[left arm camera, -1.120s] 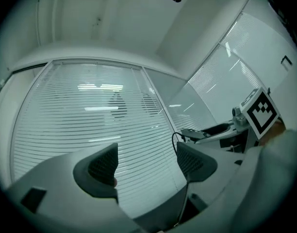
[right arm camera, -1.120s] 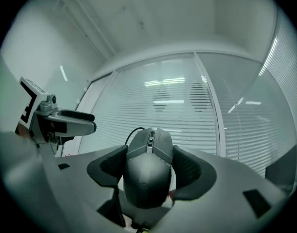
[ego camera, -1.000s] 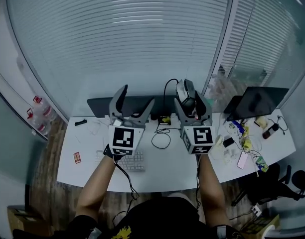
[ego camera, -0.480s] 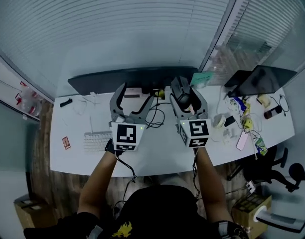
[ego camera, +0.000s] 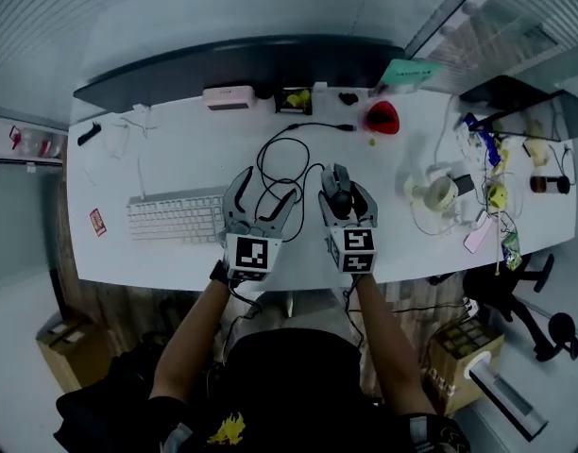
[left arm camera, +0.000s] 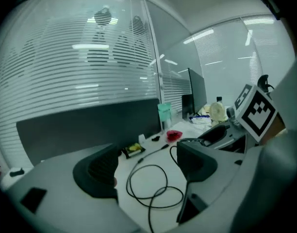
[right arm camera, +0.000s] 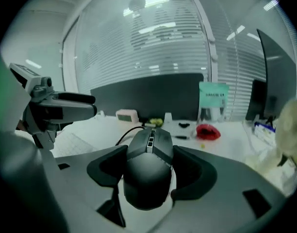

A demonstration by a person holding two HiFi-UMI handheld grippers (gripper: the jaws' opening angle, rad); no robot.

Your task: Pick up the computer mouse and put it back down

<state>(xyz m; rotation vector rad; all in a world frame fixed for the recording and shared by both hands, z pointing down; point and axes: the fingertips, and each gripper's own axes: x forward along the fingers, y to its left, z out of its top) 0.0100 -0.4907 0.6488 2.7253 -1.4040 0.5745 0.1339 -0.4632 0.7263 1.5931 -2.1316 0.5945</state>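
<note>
Slatted window blinds and a dark partition back a long white desk (ego camera: 190,154) strewn with a white keyboard (ego camera: 176,217) and small clutter. Near its front edge, the right tool (ego camera: 345,199) has its jaws partly closed on the flanks of a glossy black wired computer mouse (right arm camera: 148,174), pads pressed to either side at mid-body. Whether the underside rests on the desk I cannot tell. The left tool (left arm camera: 148,166) stands wide apart with nothing in it, above a loose loop of black cable (left arm camera: 151,191) lying on the desk. The mouse looks light and rigid, a hard plastic shell with smooth curved sides that could slide out of a weak pinch. The side hold at the waist seems best, clear of the buttons and wheel. Its trailing cable may tug, so it probably wants setting down flat and gently.
</note>
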